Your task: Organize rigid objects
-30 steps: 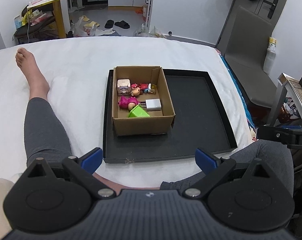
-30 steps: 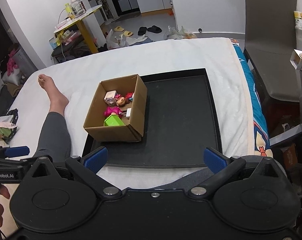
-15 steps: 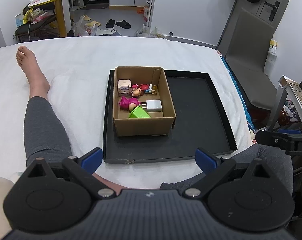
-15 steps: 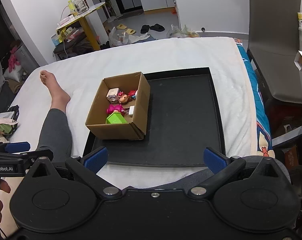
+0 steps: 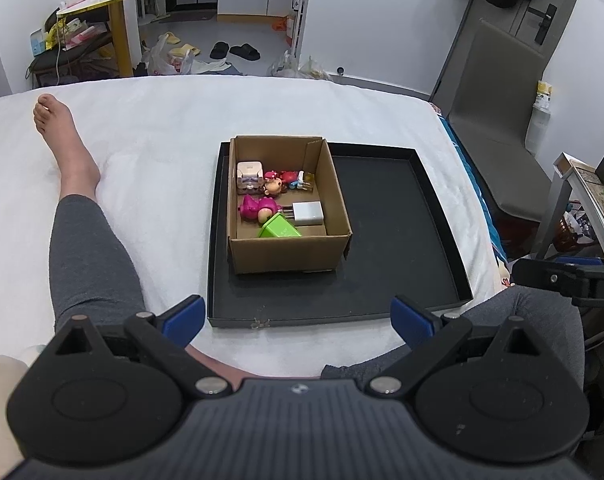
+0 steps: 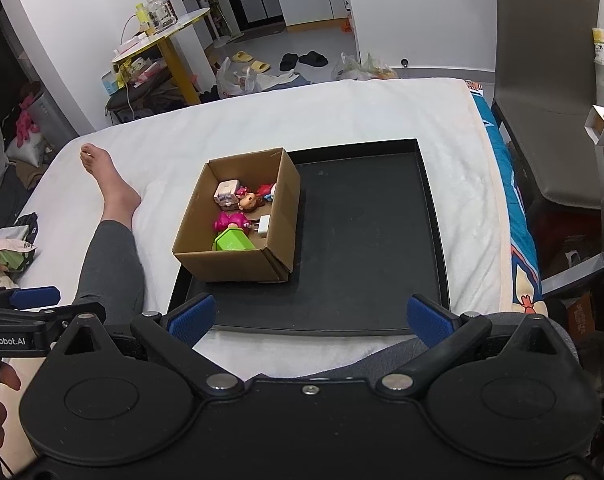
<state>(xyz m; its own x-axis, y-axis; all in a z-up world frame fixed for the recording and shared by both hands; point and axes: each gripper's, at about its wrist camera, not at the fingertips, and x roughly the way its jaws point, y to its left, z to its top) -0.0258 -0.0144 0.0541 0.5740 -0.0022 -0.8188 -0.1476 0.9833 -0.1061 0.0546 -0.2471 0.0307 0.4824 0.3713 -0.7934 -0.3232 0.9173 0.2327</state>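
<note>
An open cardboard box [image 5: 288, 254] stands in the left part of a black tray [image 5: 397, 240] on the white bed. Inside lie a pink figure [image 5: 257, 208], a green block [image 5: 280, 229], a white charger [image 5: 307, 213], a small doll [image 5: 273, 185] and a white-pink cube toy [image 5: 249, 174]. The box [image 6: 230, 266] and the tray [image 6: 373, 240] also show in the right wrist view. My left gripper [image 5: 298, 316] is open and empty, near the tray's front edge. My right gripper [image 6: 307, 316] is open and empty, also at the front edge.
The person's leg and bare foot [image 5: 62, 140] lie on the bed left of the tray. A grey chair [image 6: 549, 80] stands right of the bed. A yellow table [image 5: 118, 4] and slippers [image 5: 234, 50] are beyond the far bed edge.
Both views have shifted slightly; the box and tray appear a little lower in the frames. The toys have not moved and both grippers stay open.
</note>
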